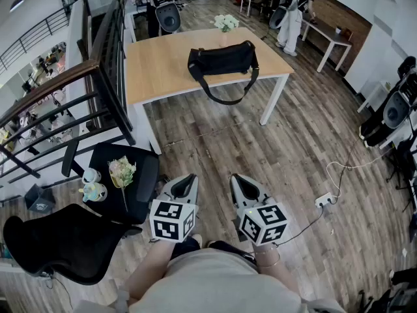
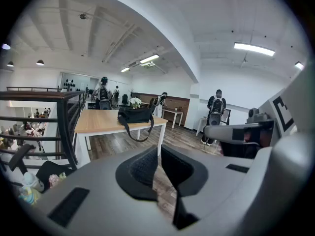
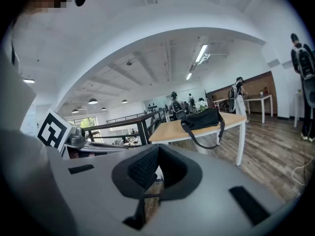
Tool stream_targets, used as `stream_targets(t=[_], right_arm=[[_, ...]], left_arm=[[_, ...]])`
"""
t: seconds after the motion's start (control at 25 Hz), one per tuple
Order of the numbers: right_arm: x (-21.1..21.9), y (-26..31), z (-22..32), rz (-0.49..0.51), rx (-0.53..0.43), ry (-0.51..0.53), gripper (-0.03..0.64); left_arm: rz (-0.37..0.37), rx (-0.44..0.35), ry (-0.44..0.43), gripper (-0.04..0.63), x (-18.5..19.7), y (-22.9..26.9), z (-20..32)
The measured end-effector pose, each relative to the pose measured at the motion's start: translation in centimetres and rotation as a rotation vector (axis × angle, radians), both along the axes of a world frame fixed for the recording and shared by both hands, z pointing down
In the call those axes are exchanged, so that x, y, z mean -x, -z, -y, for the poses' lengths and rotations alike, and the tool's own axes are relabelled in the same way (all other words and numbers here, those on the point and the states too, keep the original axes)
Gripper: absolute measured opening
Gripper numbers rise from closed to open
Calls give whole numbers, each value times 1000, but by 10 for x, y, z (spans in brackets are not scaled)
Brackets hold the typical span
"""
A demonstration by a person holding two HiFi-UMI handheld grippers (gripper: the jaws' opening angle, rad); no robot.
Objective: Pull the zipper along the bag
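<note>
A black shoulder bag lies on a light wooden table well ahead of me, its strap hanging over the near edge. The bag also shows far off in the left gripper view, and the bag likewise in the right gripper view. My left gripper and right gripper are held close to my body above the floor, far from the table. Both are shut with nothing between the pads. The bag's zipper is too small to make out.
A black metal railing runs along the left of the table. A black office chair with cups and flowers on its seat stands at my left. A power strip and cable lie on the floor at right. People stand at tables farther back.
</note>
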State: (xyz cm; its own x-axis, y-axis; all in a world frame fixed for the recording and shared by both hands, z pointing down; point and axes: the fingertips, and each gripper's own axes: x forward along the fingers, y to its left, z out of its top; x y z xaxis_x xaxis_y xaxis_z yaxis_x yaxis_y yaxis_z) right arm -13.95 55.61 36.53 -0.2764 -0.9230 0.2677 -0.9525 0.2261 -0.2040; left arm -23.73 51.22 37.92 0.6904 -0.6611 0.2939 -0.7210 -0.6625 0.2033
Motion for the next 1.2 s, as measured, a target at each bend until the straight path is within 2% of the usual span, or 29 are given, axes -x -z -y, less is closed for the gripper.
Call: stream_targets(t=[0.36,0.68,0.88,1.0,1.2], right_arm=[[12,1,5,1,-8,29,-5],[34,19,22,-3,-121,119,0],[43,28,33,102,-187,100,2],[42,27,36,68,-186,64,2],[37,8,51,-34,-118,43,3]], left_arm=[[-30,34,0,35,3,-7,6],[-111,-50,-39,35,12,18,24],[-156,-61,-102,35,14,24,33],[-171,-71,-123,35,14,25,37],[-152,-72,-93,37,16,16,54]])
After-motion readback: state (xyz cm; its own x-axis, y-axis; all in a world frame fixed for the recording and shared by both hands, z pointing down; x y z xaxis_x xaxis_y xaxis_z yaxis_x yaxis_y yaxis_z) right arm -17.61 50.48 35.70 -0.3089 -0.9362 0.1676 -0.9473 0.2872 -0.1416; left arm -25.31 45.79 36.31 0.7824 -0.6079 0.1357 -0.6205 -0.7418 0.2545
